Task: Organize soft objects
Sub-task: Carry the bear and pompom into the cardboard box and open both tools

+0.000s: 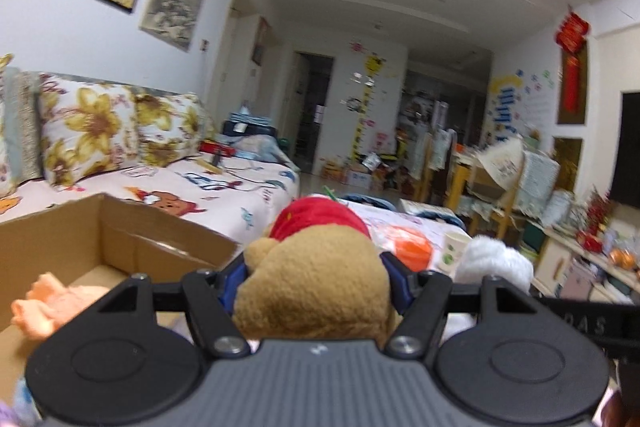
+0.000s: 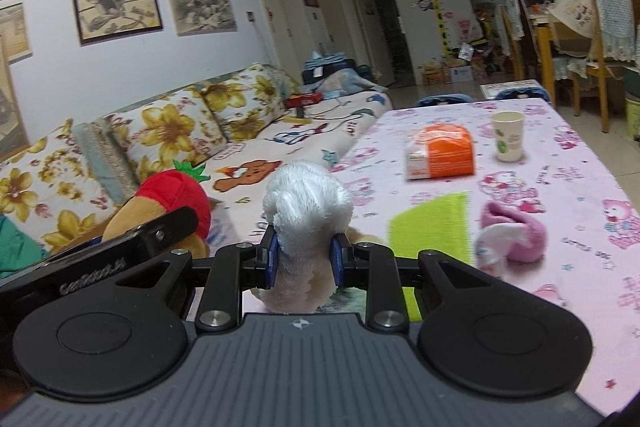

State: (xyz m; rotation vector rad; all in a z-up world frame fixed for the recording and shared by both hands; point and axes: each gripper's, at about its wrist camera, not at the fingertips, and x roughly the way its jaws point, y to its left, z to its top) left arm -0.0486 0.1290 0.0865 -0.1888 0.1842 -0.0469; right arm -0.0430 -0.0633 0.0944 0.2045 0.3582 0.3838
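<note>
My left gripper [image 1: 316,279] is half open but clamped on a brown plush [image 1: 316,287] with a red strawberry hat, its blue pads pressing the plush from both sides. My right gripper [image 2: 304,259] is squeezed nearly closed on a white plush [image 2: 306,211], pinching a narrow part so the fluffy bulk bulges above the pads. I carry both toys off the surface [image 2: 560,187], side by side.

Just left of my left gripper sits an open cardboard box [image 1: 132,239] with a peach-coloured soft toy [image 1: 40,307] inside, so I judge the box is where soft things are collected and my two toys are headed there.

Left on the pink cloth are a pink sock [image 2: 512,235] and a lime-green cloth [image 2: 436,227], probably next. An orange packet [image 2: 440,155] and a paper cup [image 2: 507,135] stand farther off.

The gripper bodies hide the lower parts of both toys. I cannot make out what animal the white plush is, and the room is blurred in the left view.
</note>
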